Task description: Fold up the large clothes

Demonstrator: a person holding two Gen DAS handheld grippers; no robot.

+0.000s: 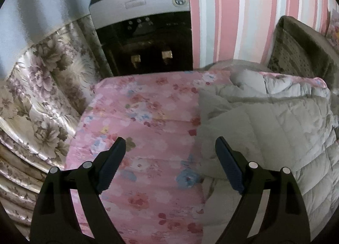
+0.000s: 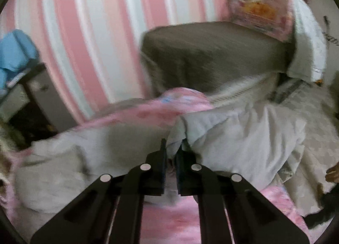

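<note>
A large quilted comforter lies spread out, pink floral on one face (image 1: 144, 112) and plain grey-white on the other (image 1: 286, 129). My left gripper (image 1: 170, 144) is open and empty, hovering just above the pink face beside the edge of the folded-over grey part. In the right wrist view my right gripper (image 2: 172, 148) is shut on a bunched fold of the grey-white side (image 2: 233, 134) and holds it lifted; the pink face (image 2: 169, 104) shows behind and below. That view is motion-blurred.
A floral sofa (image 1: 42, 100) stands at left. A grey and black appliance (image 1: 144, 32) stands against the pink striped wall (image 1: 243, 11). A brown cushioned seat (image 2: 211, 53) with a pink printed bag (image 2: 260, 13) on it is beyond the comforter.
</note>
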